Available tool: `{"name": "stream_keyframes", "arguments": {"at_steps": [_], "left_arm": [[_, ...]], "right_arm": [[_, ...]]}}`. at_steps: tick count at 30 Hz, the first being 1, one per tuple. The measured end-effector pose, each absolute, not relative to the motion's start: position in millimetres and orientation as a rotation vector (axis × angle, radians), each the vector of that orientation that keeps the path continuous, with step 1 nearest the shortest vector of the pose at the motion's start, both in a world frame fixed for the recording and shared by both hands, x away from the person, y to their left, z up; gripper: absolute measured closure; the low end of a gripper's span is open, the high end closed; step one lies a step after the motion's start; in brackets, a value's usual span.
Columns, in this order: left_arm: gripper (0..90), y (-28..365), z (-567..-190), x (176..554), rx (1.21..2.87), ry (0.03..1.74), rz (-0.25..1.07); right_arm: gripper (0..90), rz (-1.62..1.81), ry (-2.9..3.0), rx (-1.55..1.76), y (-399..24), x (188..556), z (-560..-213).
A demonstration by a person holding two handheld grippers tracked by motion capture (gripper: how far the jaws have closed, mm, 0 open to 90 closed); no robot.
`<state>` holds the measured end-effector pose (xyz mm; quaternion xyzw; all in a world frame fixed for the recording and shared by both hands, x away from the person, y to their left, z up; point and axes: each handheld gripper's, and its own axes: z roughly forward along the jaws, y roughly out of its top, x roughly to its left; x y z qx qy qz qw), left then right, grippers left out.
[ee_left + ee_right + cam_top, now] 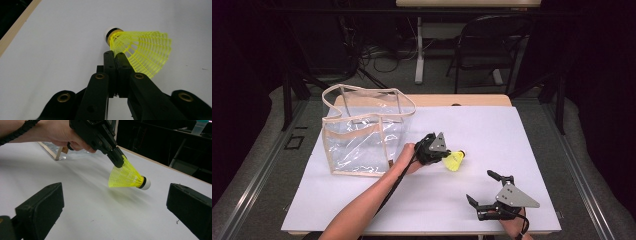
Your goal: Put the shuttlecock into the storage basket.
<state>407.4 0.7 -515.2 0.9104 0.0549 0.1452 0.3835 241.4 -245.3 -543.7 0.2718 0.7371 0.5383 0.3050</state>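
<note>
Four items on one table (522, 130) with a white top, listed by size:
1. Clear plastic bag (362, 132) with beige trim, standing upright and open-mouthed toward the table's far-left corner; the person's left hand (408, 156) lies just beside its near-right corner.
2. Right gripper (486, 191), close to the near edge toward the right corner, resting with its jaws spread wide apart and nothing between them; well apart from the shuttlecock.
3. Left gripper (115, 55), about mid-table, just right of the bag; jaws pressed together on the mesh skirt close behind the cork.
4. Yellow shuttlecock (142, 51) with a white cork tip and black band, pinched by the left gripper, tilted, cork end pointing toward the table's right edge
</note>
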Motion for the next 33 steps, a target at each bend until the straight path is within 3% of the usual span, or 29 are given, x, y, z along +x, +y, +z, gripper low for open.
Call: {"name": "stream_keyframes", "arguments": {"at_steps": [33], "left_arm": [[89.0,7,-473,402,2.275,0.107,0.446]], "right_arm": [[0.8,1.424,1.956,0.724,-245,242,-544]]}}
